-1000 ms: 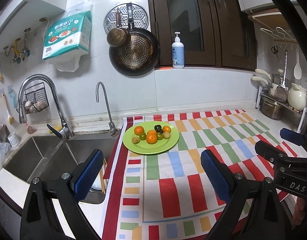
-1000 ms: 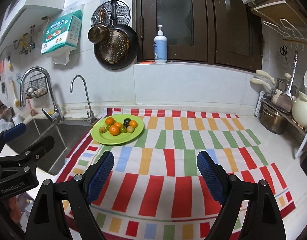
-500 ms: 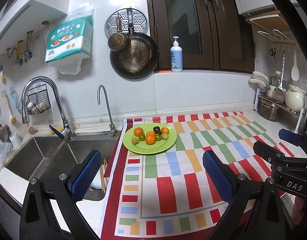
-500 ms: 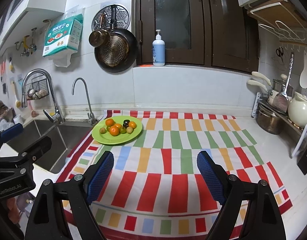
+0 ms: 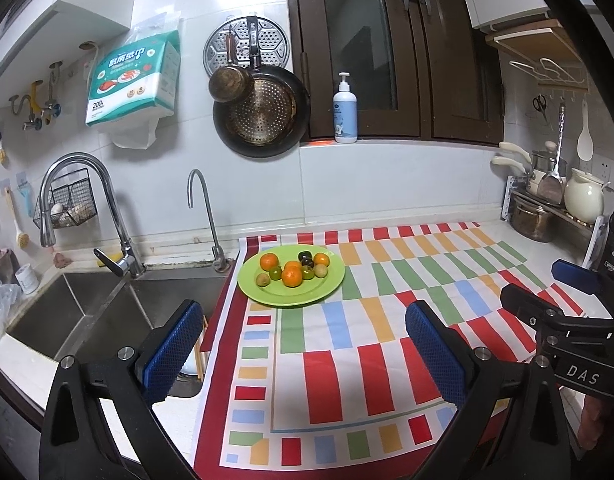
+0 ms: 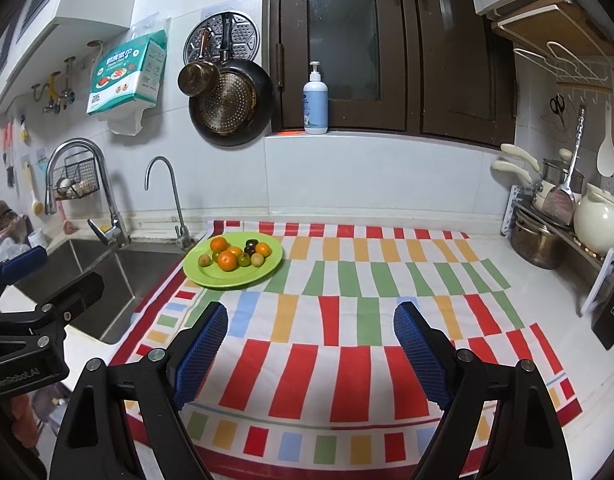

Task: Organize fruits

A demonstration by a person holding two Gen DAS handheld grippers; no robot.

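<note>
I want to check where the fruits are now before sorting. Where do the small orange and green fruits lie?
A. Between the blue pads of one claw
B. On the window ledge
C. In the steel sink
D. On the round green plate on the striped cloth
D: the small orange and green fruits sit together on the round green plate, which rests on the striped cloth beside the sink.

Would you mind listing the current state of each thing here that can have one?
left gripper: open, empty.
right gripper: open, empty.
green plate: loaded with small fruits, on the striped cloth.
fruits: piled on the plate, untouched.
main faucet: no water running.
cabinet doors: closed.
pan: hanging on the wall.
soap bottle: upright on the ledge.
</note>
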